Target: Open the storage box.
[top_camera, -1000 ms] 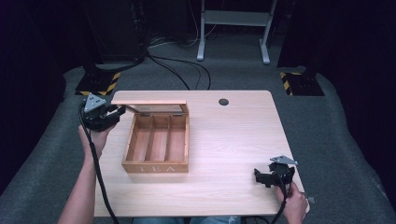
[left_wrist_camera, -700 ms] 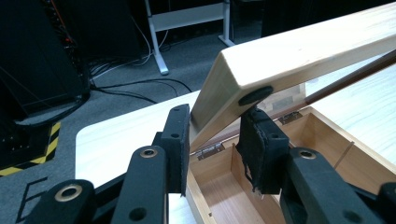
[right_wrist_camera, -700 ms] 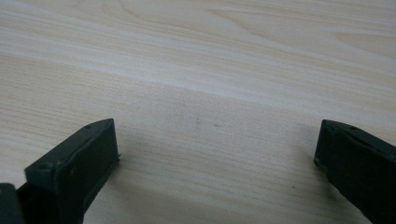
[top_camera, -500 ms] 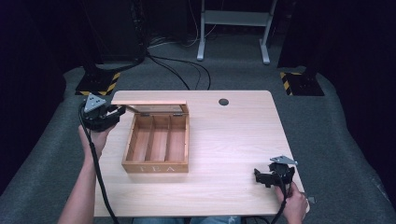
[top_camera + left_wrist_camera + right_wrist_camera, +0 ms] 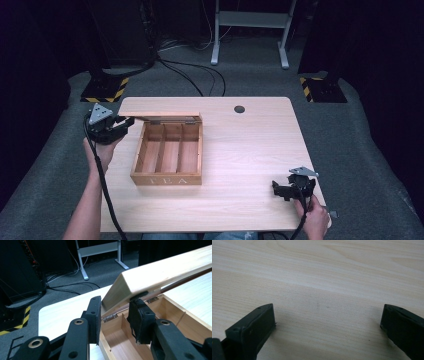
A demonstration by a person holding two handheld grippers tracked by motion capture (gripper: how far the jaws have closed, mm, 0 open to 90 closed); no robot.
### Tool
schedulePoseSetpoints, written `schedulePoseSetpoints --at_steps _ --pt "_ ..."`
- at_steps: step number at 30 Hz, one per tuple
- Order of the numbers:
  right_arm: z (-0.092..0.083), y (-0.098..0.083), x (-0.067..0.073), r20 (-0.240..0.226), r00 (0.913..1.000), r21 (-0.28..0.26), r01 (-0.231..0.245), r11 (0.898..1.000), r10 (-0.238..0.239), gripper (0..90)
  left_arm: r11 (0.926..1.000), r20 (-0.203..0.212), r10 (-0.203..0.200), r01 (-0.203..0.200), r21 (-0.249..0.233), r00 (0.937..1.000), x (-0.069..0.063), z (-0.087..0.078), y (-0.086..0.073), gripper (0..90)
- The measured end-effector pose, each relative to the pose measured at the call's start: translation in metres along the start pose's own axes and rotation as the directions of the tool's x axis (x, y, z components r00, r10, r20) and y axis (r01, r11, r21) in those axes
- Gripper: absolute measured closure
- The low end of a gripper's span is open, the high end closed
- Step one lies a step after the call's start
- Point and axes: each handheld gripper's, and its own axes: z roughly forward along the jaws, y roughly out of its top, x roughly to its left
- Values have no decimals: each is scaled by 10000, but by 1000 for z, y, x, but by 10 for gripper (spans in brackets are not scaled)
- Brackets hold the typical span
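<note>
A wooden tea box with three compartments stands on the left half of the table, its lid raised at the far side. My left gripper reaches in from the left and is shut on the lid's left end. In the left gripper view the lid slants up over the box, its corner pinched between my pads. My right gripper rests near the table's front right corner. Its jaws stand wide open over bare wood, with nothing between them.
A small round dark hole sits near the table's far edge. Beyond the table, cables lie on grey carpet, with a white metal frame and black-and-yellow striped bases to either side.
</note>
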Motion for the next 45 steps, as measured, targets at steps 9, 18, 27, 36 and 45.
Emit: schedulePoseSetpoints --at_steps 9,18,27,36,45 --pt "0 0 0 2 10000 0 2 10000 -2 0 10000 160 -10 11 -66 9999 -6 -8 -15 603" --pt "0 0 0 -3 10000 -6 3 10000 -3 0 9999 202 130 -129 -73 9997 -14 -16 -32 576" --pt "0 0 0 0 10000 0 4 10000 -4 0 9995 74 315 -315 -76 9995 -24 -21 -52 558" --pt "0 0 0 -1 10000 0 5 10000 -5 0 9994 163 330 -331 97 9993 -28 -23 -69 547" --pt "0 0 0 0 10000 -1 4 10000 -4 0 9986 325 324 -337 406 9989 -32 -23 -91 502"
